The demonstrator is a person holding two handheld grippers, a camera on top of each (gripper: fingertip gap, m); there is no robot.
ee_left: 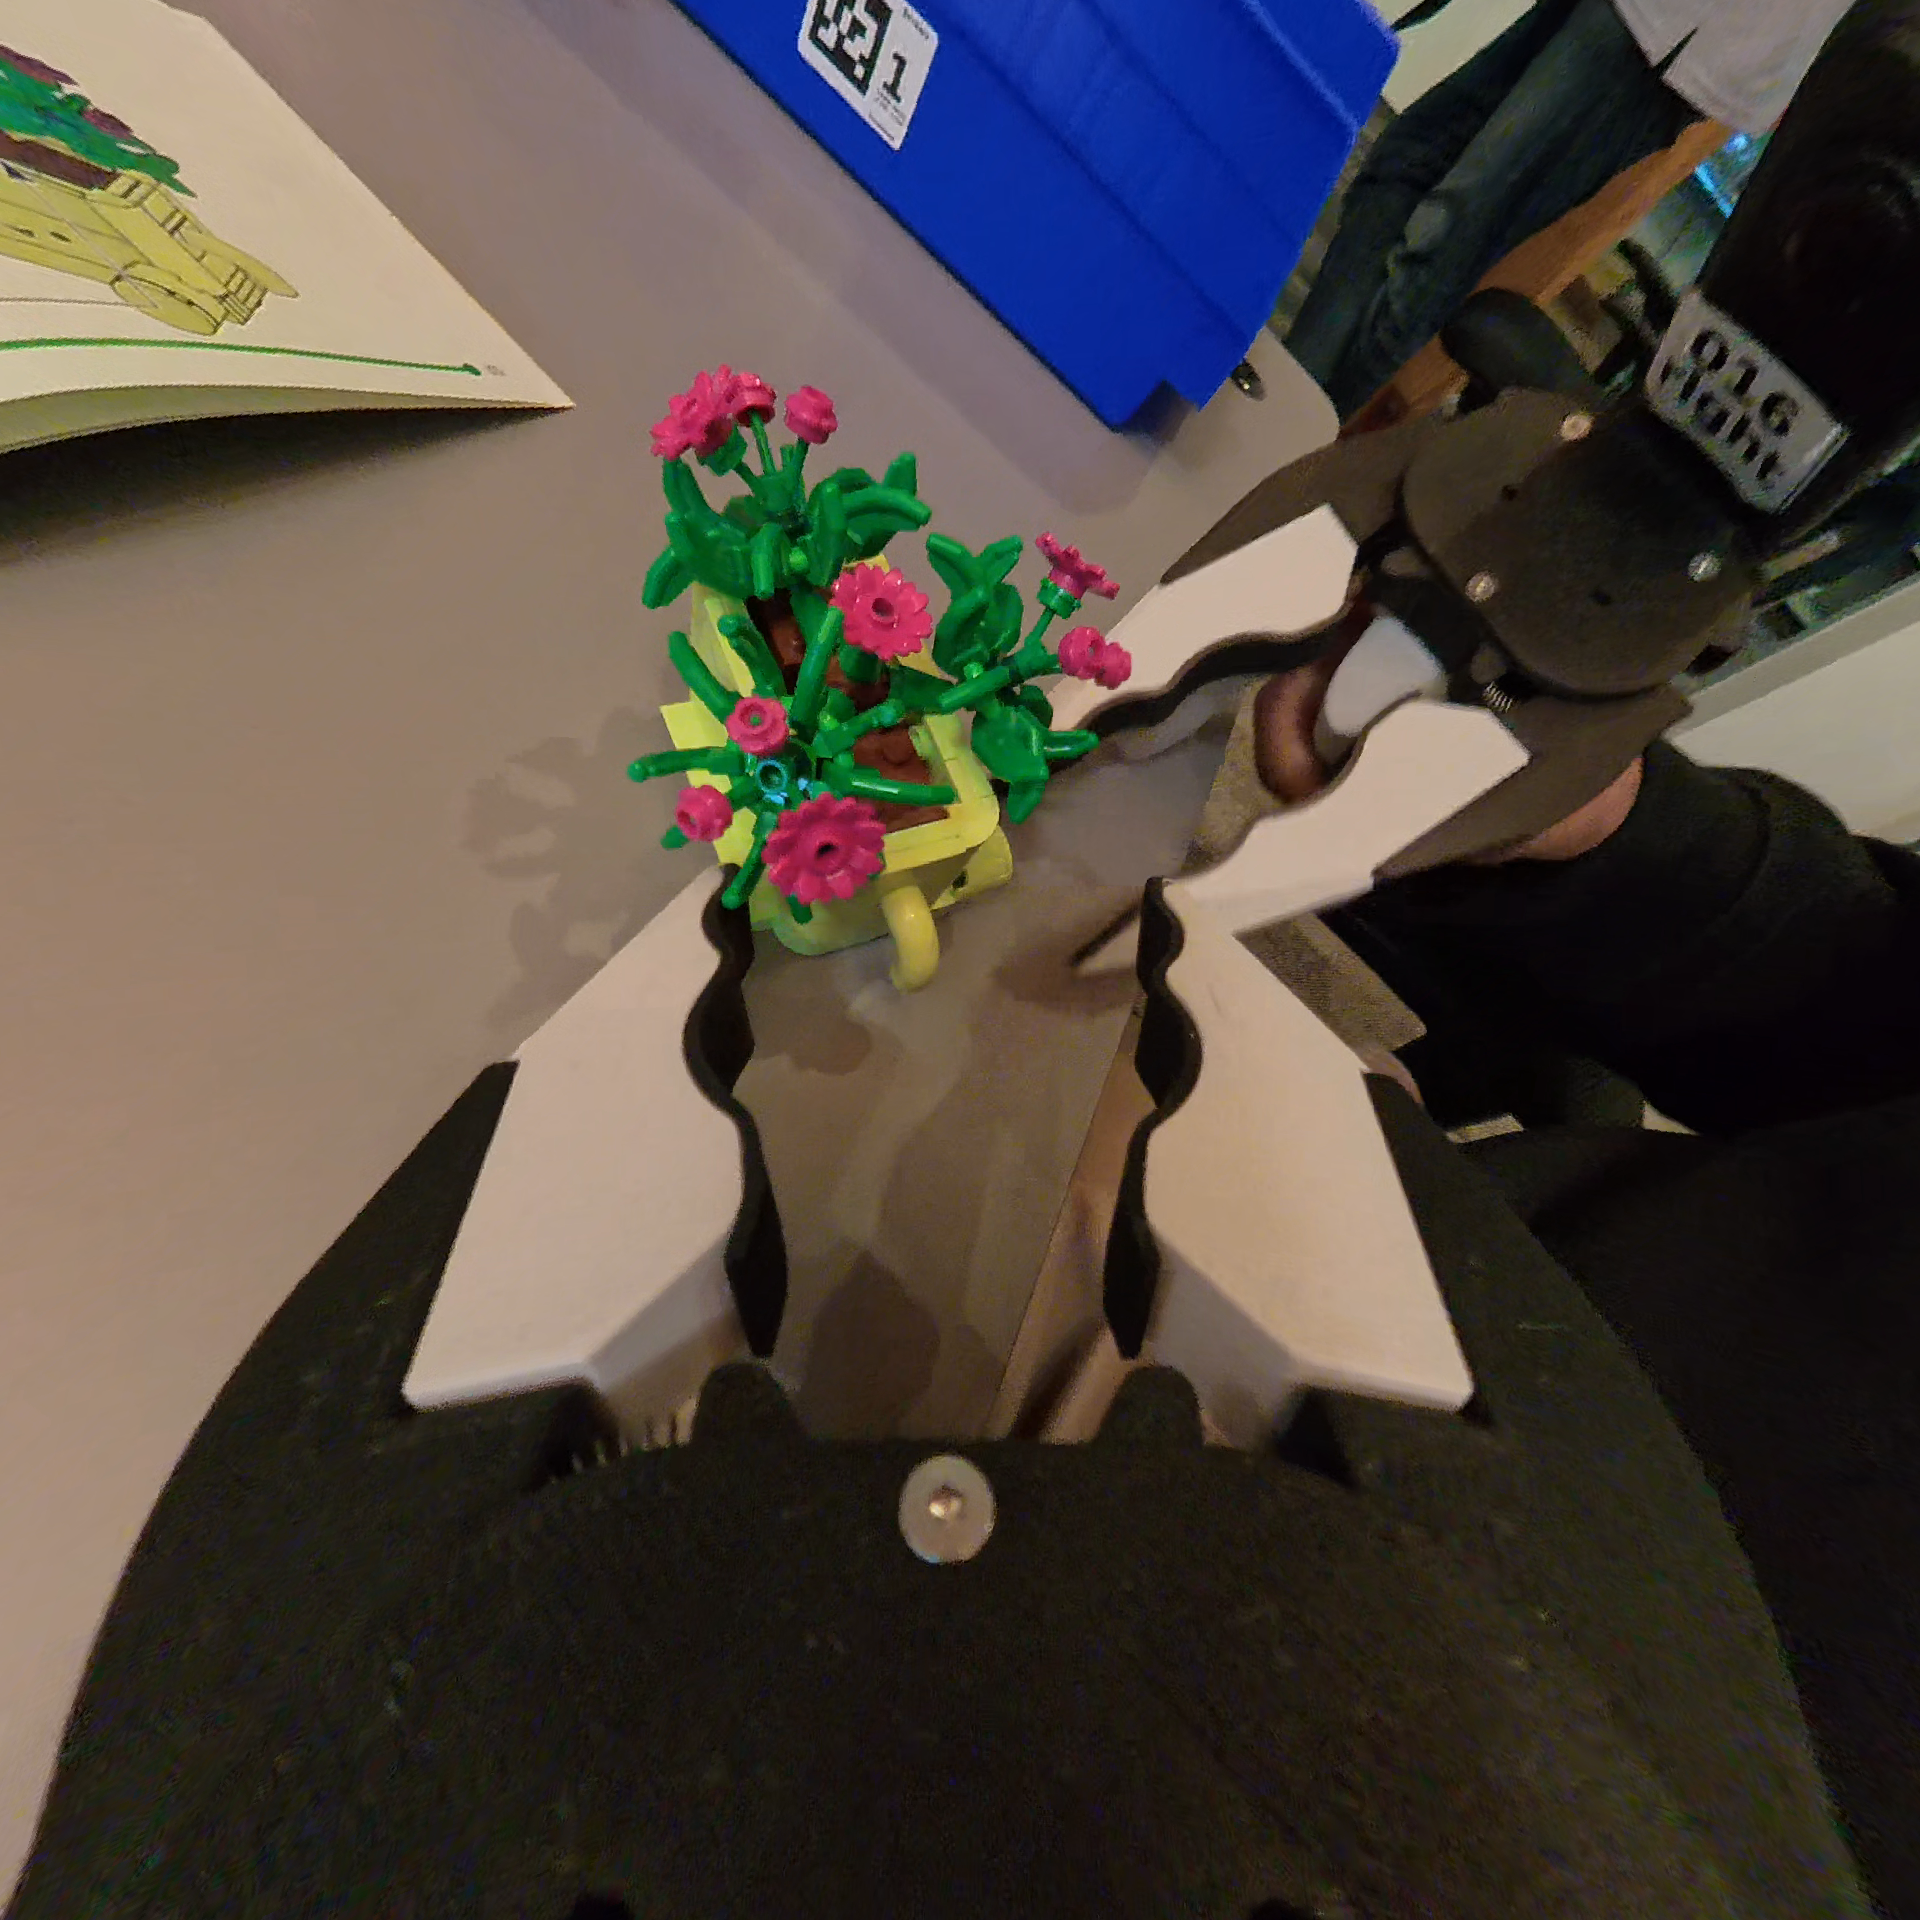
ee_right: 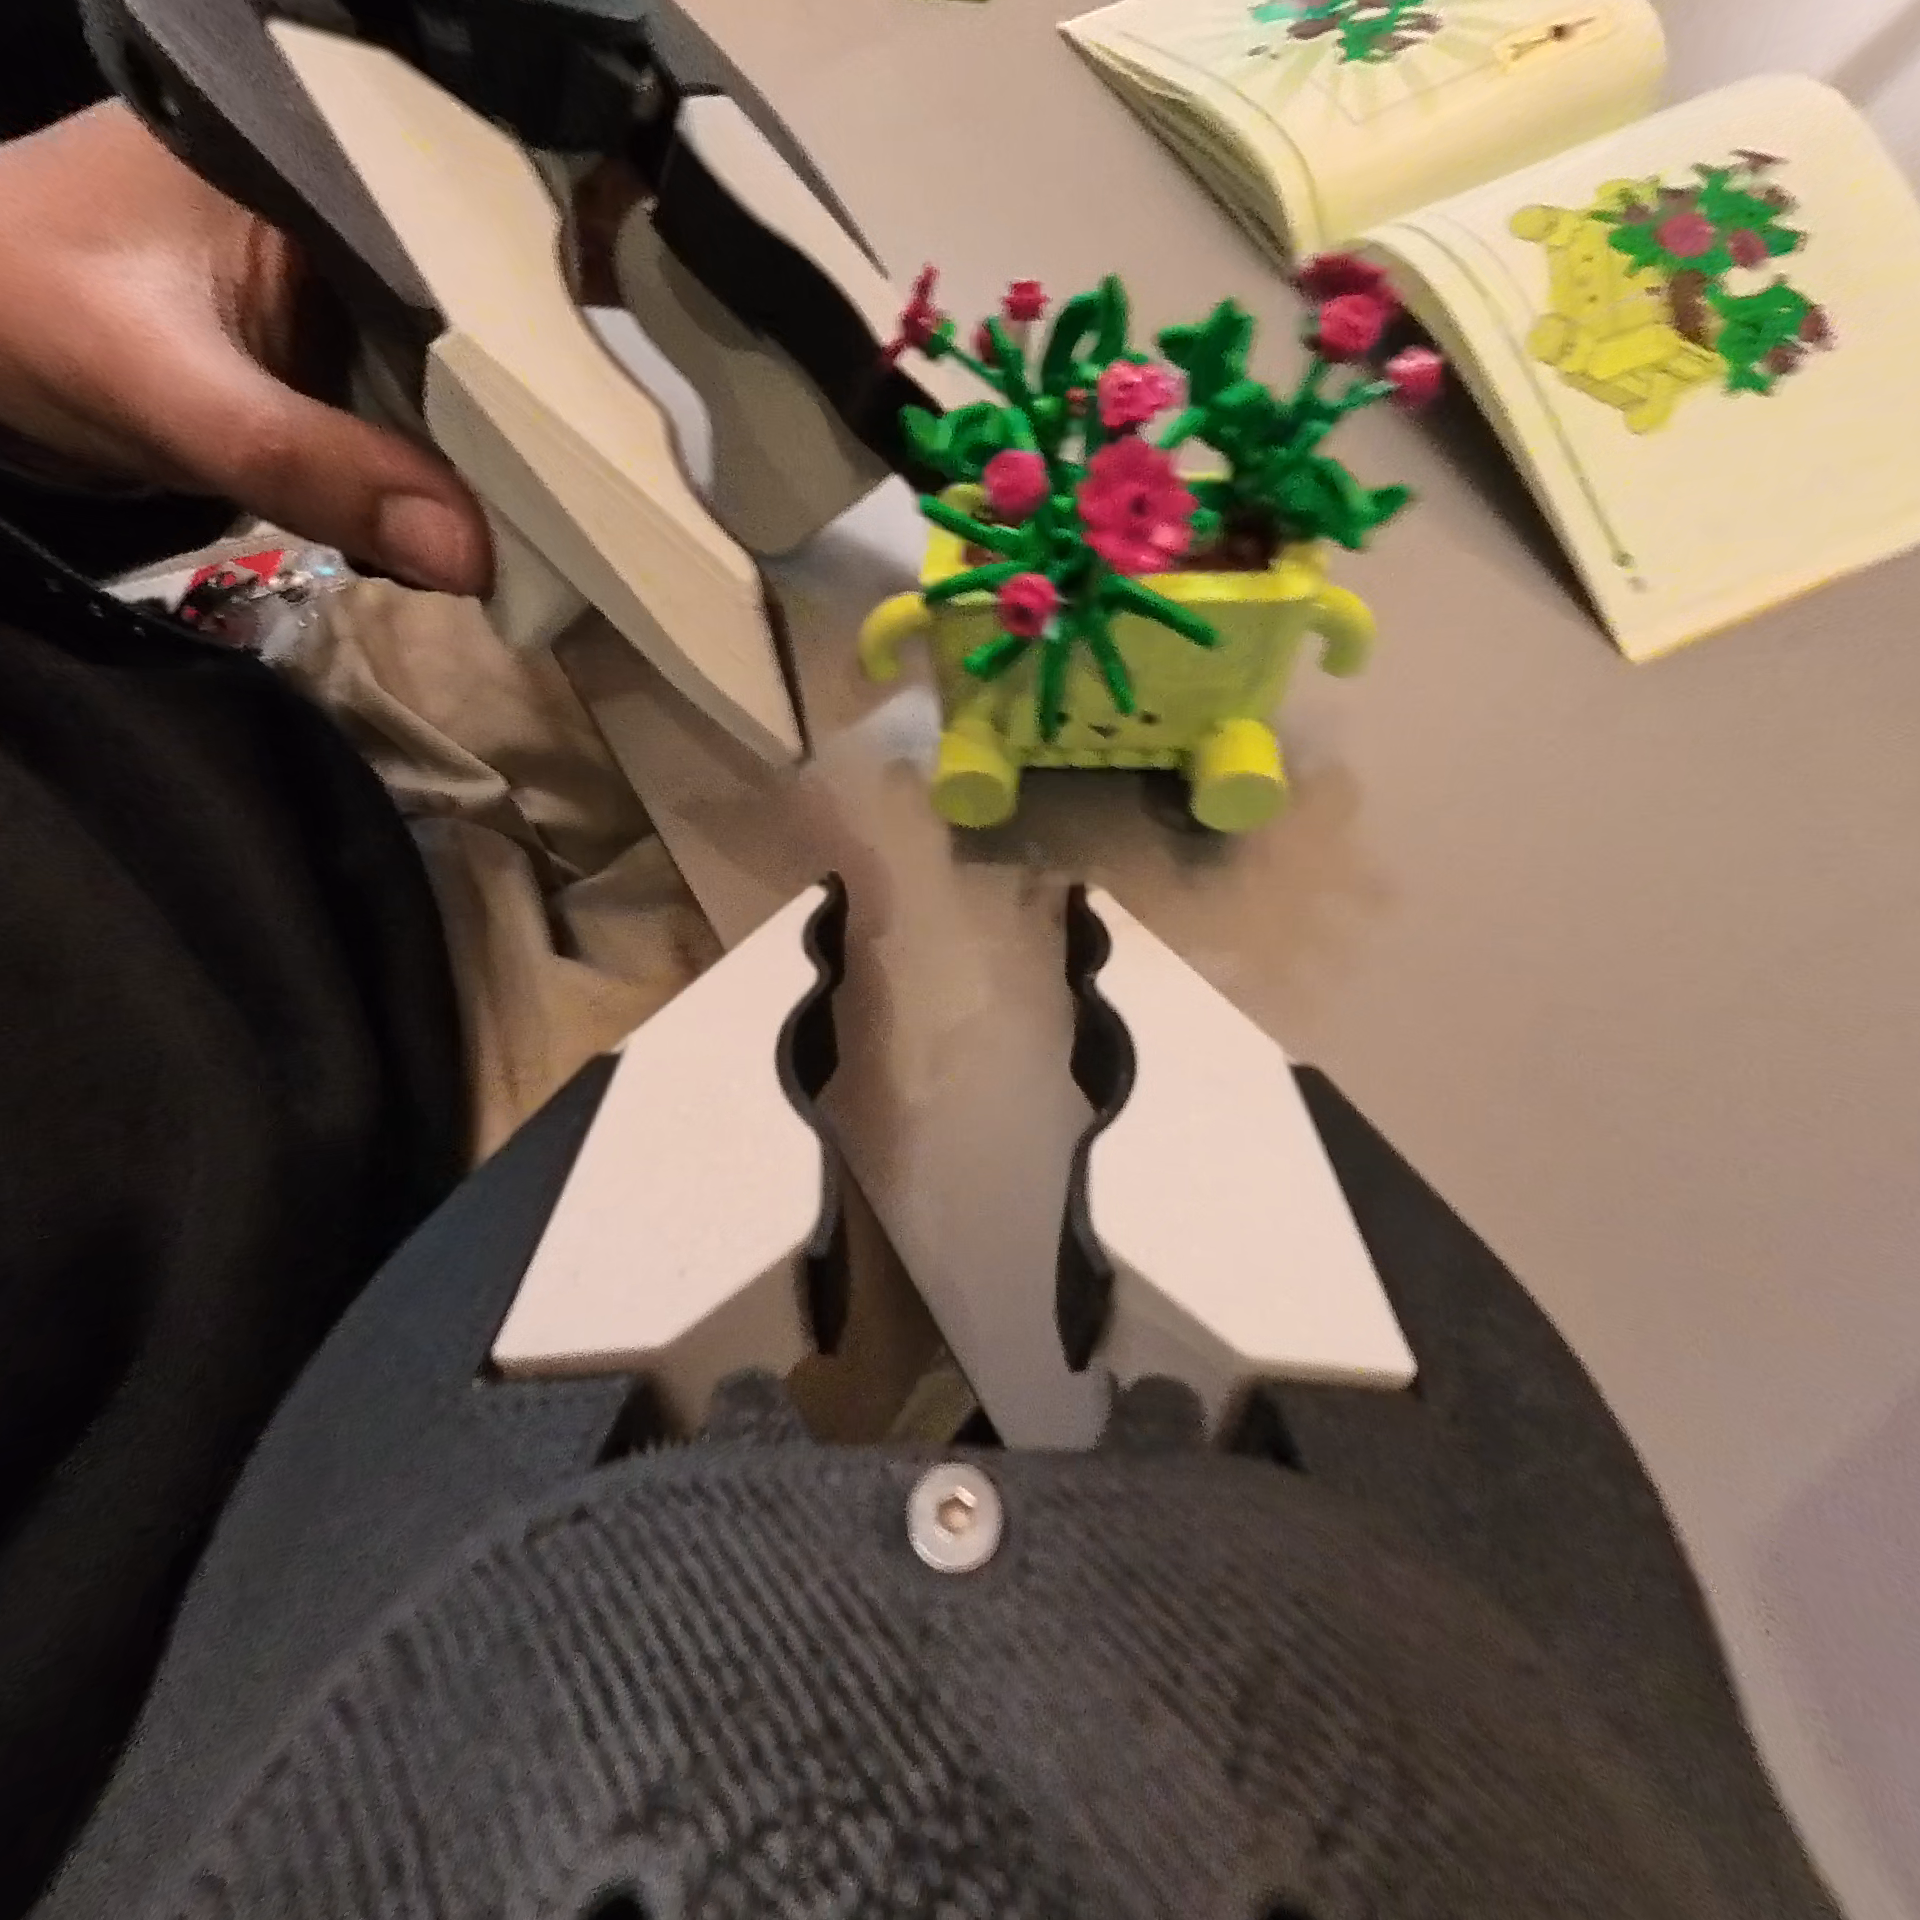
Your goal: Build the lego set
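Lime-yellow lego planter (ee_right: pixel 1122 665), magenta flowers (ee_left: pixel 826 847), blue bin (ee_left: pixel 1091 197).

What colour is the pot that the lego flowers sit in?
The pot is lime yellow, with matching handles and feet. It shows best in the right wrist view.

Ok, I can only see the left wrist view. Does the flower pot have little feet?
Observer: Yes. The right wrist view shows the flower pot standing on stubby round yellow feet, two along the front.
Operator: I see one curly handle. Is that the only one?
Observer: No, there is a handle on each side of the pot.
Operator: And is there just one booklet?
Observer: Two lie open on the table: the near booklet right beside the flowers and the far booklet behind it.
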